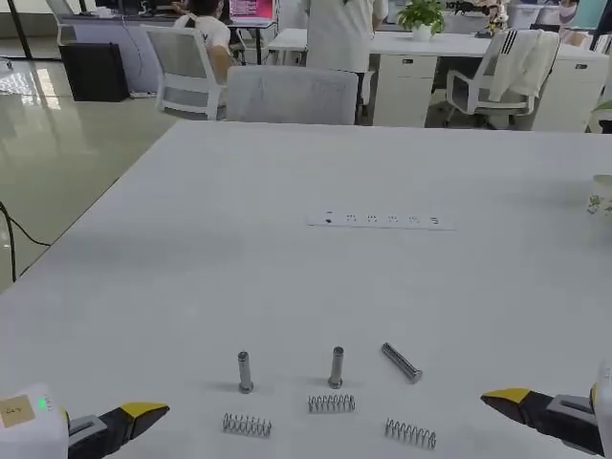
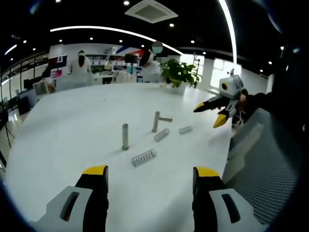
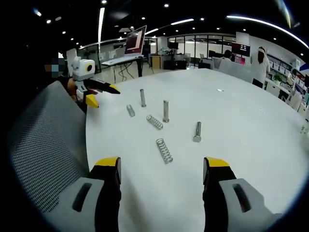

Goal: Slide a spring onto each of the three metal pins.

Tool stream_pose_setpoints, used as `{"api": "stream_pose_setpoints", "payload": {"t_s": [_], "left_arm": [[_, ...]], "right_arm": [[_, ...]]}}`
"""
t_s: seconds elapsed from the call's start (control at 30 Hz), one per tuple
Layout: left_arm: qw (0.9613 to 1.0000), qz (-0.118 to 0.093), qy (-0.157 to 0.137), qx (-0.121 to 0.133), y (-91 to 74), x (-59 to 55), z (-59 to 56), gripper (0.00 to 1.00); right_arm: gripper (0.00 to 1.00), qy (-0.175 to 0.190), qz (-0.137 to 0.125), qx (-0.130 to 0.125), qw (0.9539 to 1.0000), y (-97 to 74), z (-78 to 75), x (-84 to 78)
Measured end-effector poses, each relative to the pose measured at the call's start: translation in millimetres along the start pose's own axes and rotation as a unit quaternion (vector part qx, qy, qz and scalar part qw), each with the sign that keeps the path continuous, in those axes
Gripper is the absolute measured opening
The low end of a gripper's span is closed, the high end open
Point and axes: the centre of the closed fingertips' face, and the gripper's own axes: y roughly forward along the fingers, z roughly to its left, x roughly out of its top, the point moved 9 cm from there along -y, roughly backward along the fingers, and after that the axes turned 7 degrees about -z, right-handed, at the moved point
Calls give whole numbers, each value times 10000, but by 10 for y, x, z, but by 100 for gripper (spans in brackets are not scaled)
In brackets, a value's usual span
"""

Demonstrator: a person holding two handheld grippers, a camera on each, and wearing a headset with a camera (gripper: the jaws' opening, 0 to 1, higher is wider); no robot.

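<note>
My left gripper (image 2: pixel 150 171), right gripper (image 3: pixel 161 162) — both jaws wide | coiled wire springs (image 1: pixel 331 404) | smooth metal pins (image 1: pixel 337 367) — two upright, one lying

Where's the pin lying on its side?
Head view: the lying pin is rightmost of three, beside the middle upright pin, just beyond the right spring.

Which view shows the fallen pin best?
The head view: the fallen pin lies whole and unblocked, clearly on its side. The right gripper view shows it close but nearly end-on, looking almost upright; the left gripper view shows it small, next to an upright pin.
</note>
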Motion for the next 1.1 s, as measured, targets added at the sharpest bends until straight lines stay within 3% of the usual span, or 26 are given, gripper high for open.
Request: {"api": "stream_pose_setpoints", "payload": {"t_s": [0.7, 1.1], "left_arm": [[10000, -29, 30, 14, -6, 36, -26, 67], [9999, -60, 85, 26, -34, 86, -73, 66]], "right_arm": [[67, -17, -2, -16, 10000, 1, -53, 32], [65, -157, -73, -123, 9998, 104, -242, 253]]}}
